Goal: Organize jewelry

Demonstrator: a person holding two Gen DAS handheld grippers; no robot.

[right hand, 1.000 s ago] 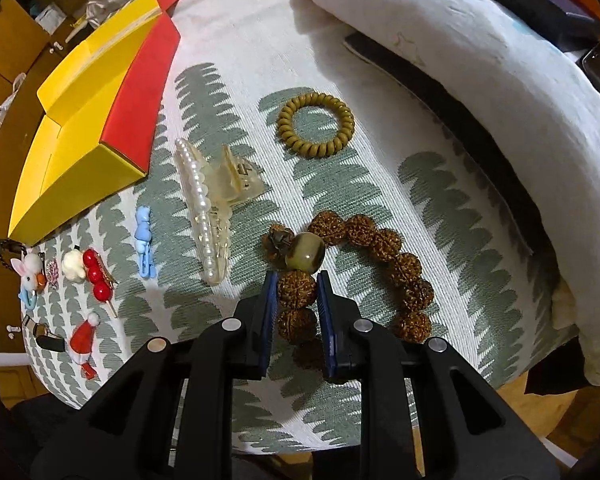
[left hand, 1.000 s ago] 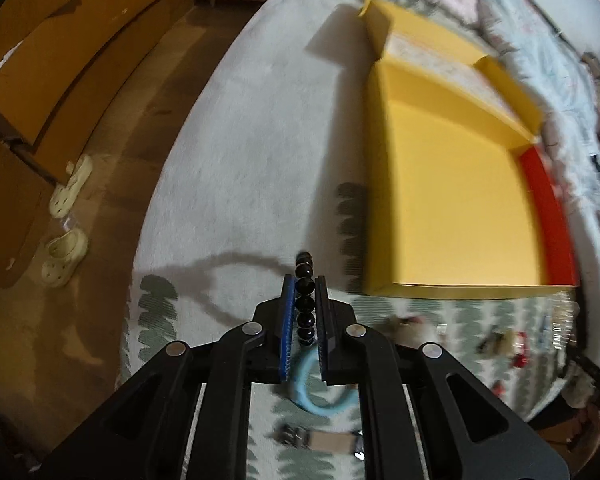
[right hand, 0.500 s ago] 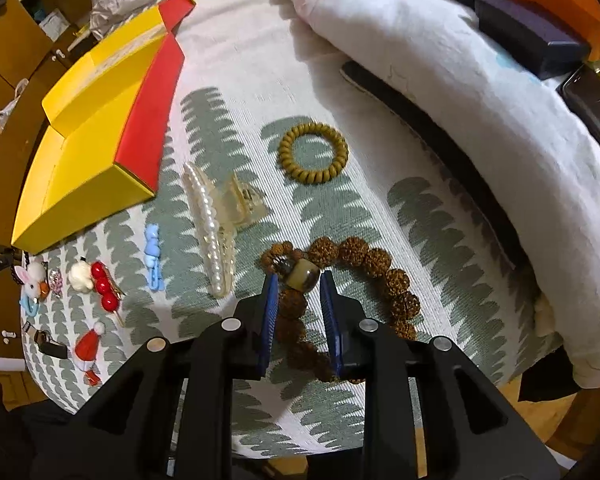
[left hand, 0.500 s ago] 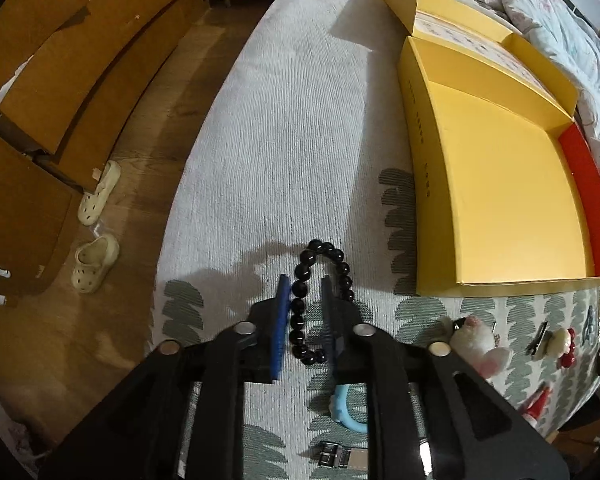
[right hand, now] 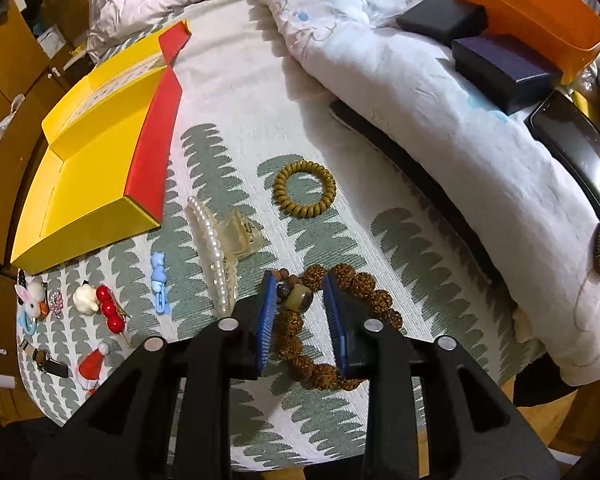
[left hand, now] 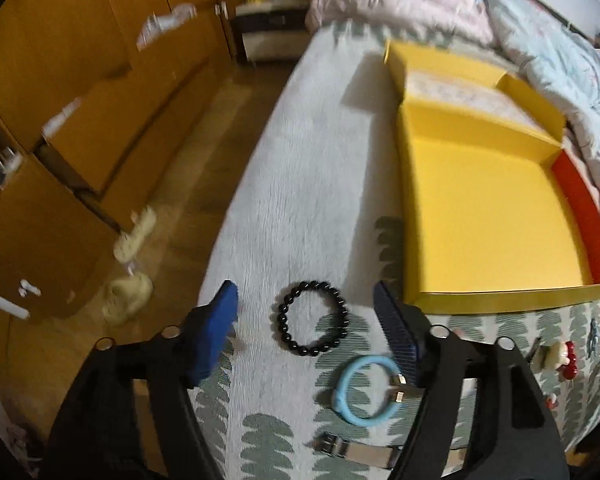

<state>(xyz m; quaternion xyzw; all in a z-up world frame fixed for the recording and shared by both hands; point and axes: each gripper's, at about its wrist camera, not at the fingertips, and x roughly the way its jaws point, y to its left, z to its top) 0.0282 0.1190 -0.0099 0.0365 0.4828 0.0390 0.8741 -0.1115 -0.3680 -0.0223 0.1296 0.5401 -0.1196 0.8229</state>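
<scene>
A black bead bracelet (left hand: 313, 318) lies flat on the patterned cloth, between the spread fingers of my open left gripper (left hand: 305, 300). A light blue ring (left hand: 366, 390) lies just right of it. My right gripper (right hand: 299, 292) is open, its fingers on either side of a brown bead bracelet (right hand: 352, 308) that lies on the cloth. The open yellow box (left hand: 488, 216) with a red flap stands beyond; it also shows in the right wrist view (right hand: 84, 176).
A pearl clip (right hand: 214, 256), an olive coil hair tie (right hand: 304, 189), a blue bear clip (right hand: 159, 288) and several small hair clips (right hand: 100, 304) lie on the cloth. A quilt (right hand: 440, 120) with dark boxes borders the right. Floor and cabinets (left hand: 80, 140) lie left.
My left gripper opened wide and let go of the black bracelet, which now lies on the cloth. My right gripper opened off the brown bracelet and drew back a little.
</scene>
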